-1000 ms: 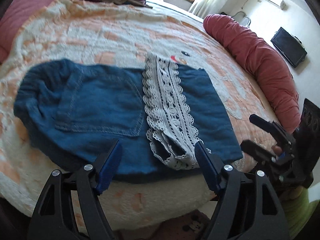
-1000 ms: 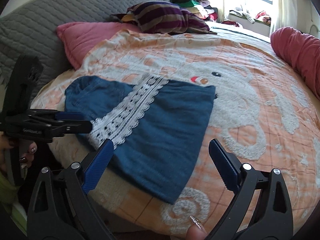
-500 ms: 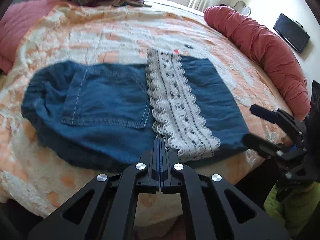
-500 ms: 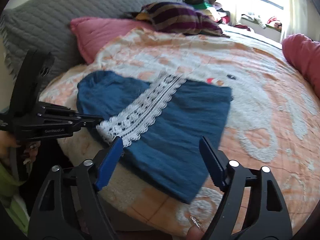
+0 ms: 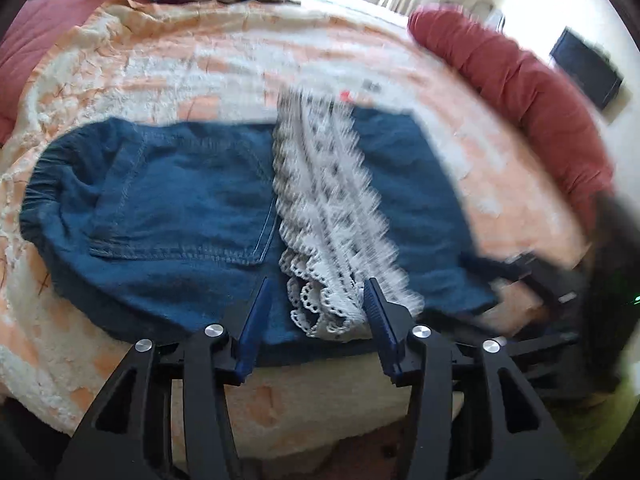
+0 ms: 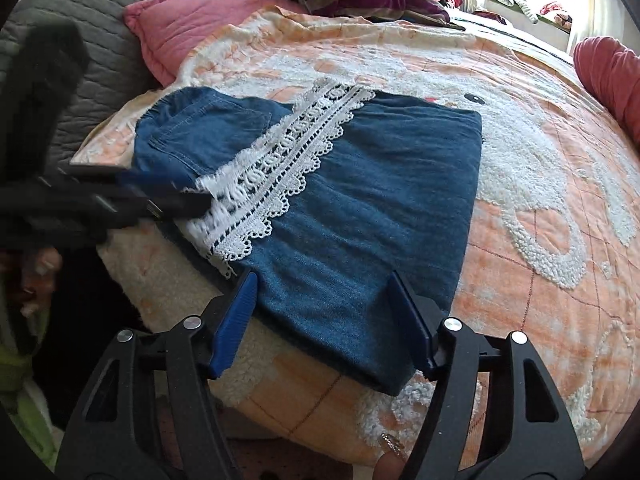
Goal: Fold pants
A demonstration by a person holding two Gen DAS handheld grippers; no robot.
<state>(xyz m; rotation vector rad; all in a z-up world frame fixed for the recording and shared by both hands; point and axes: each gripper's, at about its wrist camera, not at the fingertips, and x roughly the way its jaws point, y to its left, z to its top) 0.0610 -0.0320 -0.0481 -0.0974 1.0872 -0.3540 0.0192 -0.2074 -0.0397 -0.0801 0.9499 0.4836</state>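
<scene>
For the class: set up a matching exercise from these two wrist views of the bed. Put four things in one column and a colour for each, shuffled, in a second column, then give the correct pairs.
Column 1:
1. pants
2. lace trim
3. bolster
4. headboard

Column 2:
A. grey
B. white
C. dark blue
D. brick red

Pairs: 1-C, 2-B, 3-D, 4-A
</scene>
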